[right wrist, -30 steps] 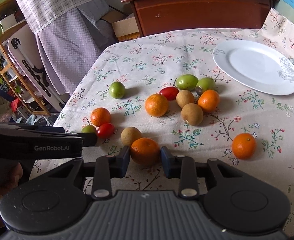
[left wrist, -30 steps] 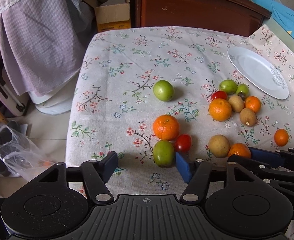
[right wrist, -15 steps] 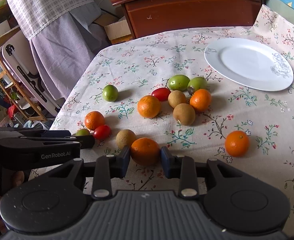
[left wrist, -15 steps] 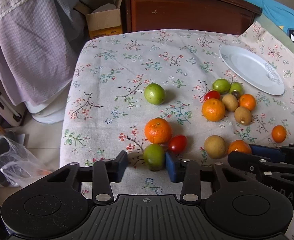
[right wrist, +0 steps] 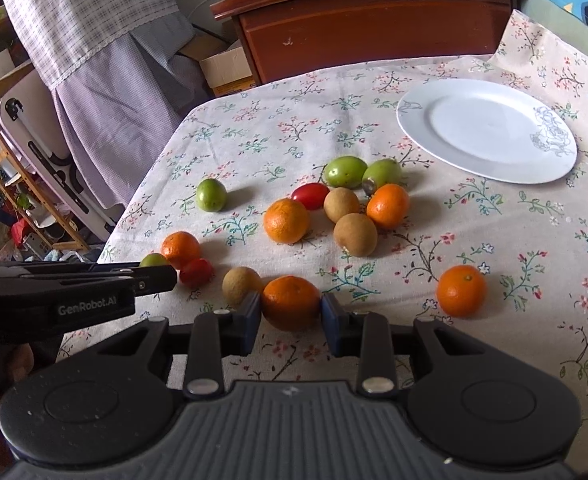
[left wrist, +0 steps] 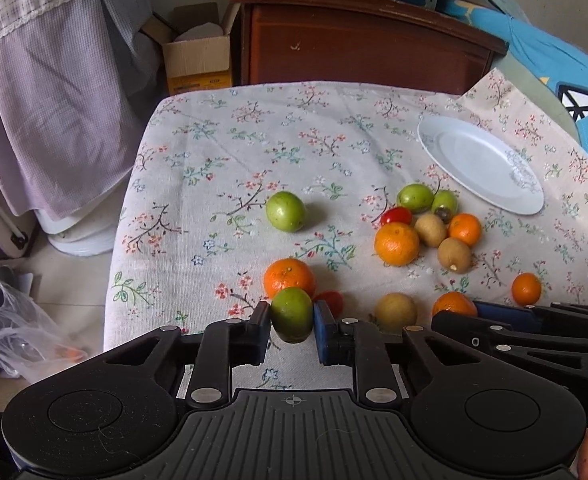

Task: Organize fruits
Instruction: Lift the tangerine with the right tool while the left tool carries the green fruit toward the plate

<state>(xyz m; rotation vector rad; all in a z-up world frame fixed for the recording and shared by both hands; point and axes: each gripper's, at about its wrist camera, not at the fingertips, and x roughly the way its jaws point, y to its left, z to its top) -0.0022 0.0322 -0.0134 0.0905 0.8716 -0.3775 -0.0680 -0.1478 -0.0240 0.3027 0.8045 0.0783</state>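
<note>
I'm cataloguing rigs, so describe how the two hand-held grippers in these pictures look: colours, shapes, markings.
Both are matte black plastic. Each left hand-held gripper and right hand-held gripper has a ribbed centre panel with a small crosshair mark, flanked by two round discs. Jointed black linkages with silver rivets carry the fingers, whose pads are blue. The left one's side reads "GenRobot.AI" in white. No cables or sleeves show.
</note>
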